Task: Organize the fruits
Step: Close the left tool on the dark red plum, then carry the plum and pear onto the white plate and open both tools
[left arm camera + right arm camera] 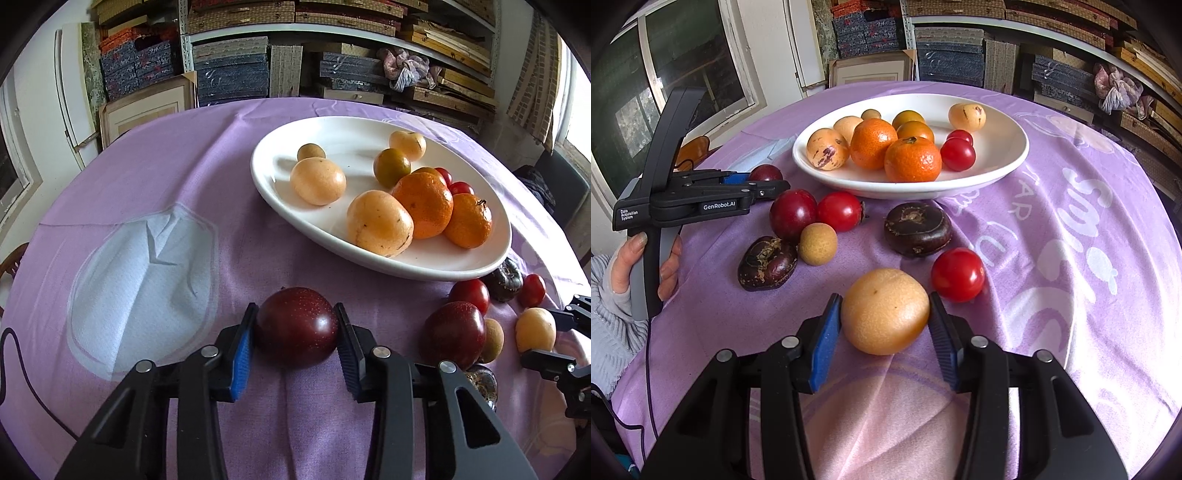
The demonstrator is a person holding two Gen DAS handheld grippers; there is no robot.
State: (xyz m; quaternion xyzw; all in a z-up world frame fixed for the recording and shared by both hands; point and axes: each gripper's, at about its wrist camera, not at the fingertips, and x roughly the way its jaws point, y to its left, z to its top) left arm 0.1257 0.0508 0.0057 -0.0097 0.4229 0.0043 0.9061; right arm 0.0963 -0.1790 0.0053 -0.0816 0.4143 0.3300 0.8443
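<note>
In the left wrist view, the left gripper (295, 328) is clamped on a dark red fruit (297, 326) at lower centre, its pads pressed to both sides, on the purple-clothed counter (177, 177). In the right wrist view, the right gripper (885, 314) grips a pale yellow fruit (885, 311) at lower centre the same way. The white plate (1004, 147), upper centre, holds oranges, yellow fruits and small red ones; more fruits lie loose just below it.
</note>
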